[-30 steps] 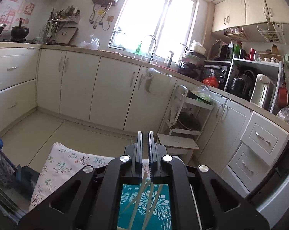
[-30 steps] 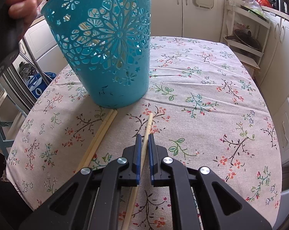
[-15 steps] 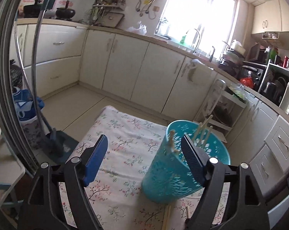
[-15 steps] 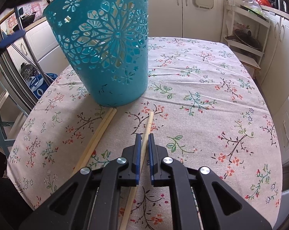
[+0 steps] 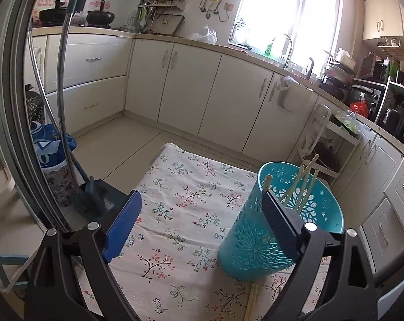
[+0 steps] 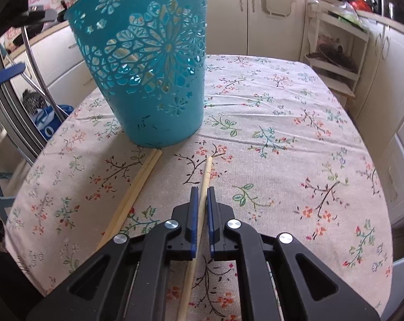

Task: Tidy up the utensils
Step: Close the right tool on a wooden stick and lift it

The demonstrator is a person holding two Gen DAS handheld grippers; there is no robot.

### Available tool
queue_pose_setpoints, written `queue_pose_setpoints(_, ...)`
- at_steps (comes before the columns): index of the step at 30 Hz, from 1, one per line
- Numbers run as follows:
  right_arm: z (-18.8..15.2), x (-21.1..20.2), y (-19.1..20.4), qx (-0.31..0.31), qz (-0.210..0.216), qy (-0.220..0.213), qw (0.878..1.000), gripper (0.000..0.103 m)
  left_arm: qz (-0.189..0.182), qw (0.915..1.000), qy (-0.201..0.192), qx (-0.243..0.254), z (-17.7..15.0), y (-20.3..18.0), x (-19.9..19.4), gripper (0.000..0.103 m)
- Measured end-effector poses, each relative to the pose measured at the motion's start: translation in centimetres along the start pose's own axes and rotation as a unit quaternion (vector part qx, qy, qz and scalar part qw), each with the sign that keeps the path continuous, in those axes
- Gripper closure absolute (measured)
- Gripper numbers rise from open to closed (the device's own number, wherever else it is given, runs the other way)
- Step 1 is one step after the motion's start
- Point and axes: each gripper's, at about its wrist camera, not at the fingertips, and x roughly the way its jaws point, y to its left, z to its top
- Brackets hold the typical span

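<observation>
A teal cut-out basket point(image 5: 255, 243) point(image 6: 153, 80) stands on the floral tablecloth point(image 5: 180, 187), with several pale chopsticks point(image 5: 306, 184) leaning inside it. My left gripper point(image 5: 201, 194) hovers to the basket's left; its jaws are opening wide with nothing between them. My right gripper point(image 6: 202, 190) is low over the cloth and shut on a single chopstick point(image 6: 207, 171), whose tip points toward the basket. A pair of chopsticks point(image 6: 137, 187) point(image 5: 251, 302) lies on the cloth, touching the basket's base.
Cream cabinets run along the far walls. A white shelf rack point(image 5: 330, 147) point(image 6: 335, 53) stands past the table's far end. A dustpan and broom point(image 5: 94, 198) and a blue bag point(image 5: 49, 147) sit on the floor to the left.
The left gripper was shut above the basket, then drew back to the left, dropped lower and opened wide. The right gripper kept still, shut on its chopstick.
</observation>
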Motion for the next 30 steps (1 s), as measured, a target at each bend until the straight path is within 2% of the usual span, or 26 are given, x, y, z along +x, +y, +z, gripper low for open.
queue_pose_setpoints(5,-0.1,-2.0,-0.8,0.035,0.047,-0.028,0.998,0.096,0.002,1.0,0.0,0.007,0.0,-0.4,0.0,0.014)
queue_pose_setpoints(10,-0.1,-4.3,-1.5,0.072,0.105,-0.065,0.99,0.096,0.009,0.9999,0.004,0.009,0.0,-0.4,0.1,0.013)
queue_pose_setpoints(22,2.1,-9.2,-2.9,0.147,0.223,-0.127,0.955,0.096,0.022,0.9997,0.007,-0.005,0.2,0.2,0.6,0.013)
queue_pose_setpoints(25,3.3,-10.5,-2.9,0.144,0.223,-0.142,0.954,0.096,0.025,0.9996,0.008,-0.011,0.3,0.5,0.7,0.013)
queue_pose_setpoints(28,3.9,-10.3,-2.3,0.122,0.191,-0.128,0.966,0.096,0.027,0.9994,0.011,-0.021,0.4,0.9,0.9,0.013)
queue_pose_setpoints(30,3.6,-8.7,-1.5,0.097,0.149,-0.09,0.98,0.073,0.028,0.9993,0.011,-0.024,0.3,1.0,0.9,0.013)
